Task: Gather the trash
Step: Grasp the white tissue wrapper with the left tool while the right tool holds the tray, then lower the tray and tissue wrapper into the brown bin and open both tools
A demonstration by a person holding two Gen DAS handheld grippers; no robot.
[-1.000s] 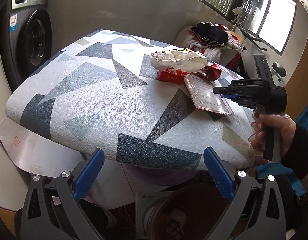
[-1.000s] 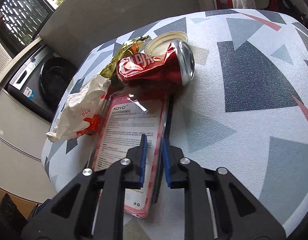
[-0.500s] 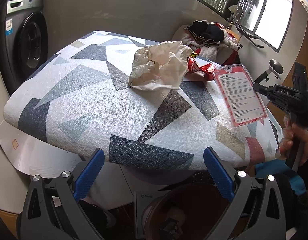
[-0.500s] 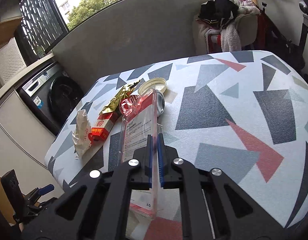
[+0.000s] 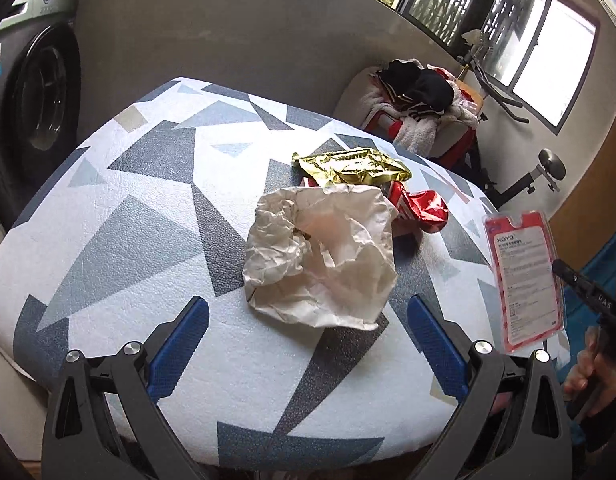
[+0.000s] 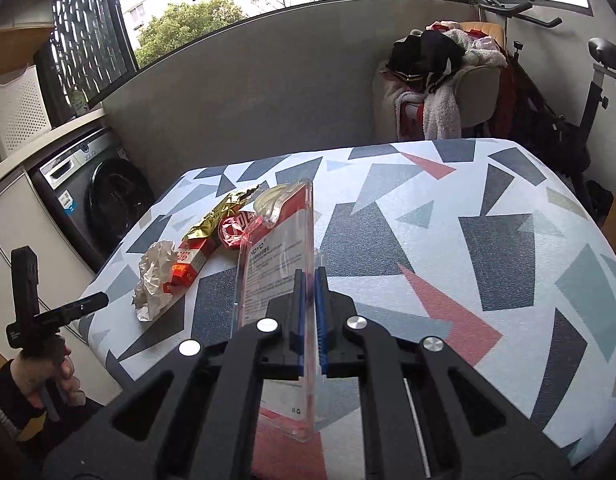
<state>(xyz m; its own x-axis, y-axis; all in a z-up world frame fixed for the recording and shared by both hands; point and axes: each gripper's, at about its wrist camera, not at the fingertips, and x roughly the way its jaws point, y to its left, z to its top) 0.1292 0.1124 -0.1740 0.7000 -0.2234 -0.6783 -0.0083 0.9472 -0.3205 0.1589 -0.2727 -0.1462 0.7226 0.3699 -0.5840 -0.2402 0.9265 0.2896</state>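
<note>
Two grippers over a triangle-patterned table (image 6: 447,240): right gripper (image 6: 308,280) clenches a clear package (image 6: 276,256), left gripper (image 5: 308,320) released.

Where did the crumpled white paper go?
The crumpled white paper lies on the patterned table, in front of the open left claw, beside the crushed red can.

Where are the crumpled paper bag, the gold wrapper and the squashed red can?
crumpled paper bag (image 5: 319,256), left wrist view, middle of its creased top
gold wrapper (image 5: 353,166), left wrist view, middle of the foil
squashed red can (image 5: 421,208), left wrist view, dented side
</note>
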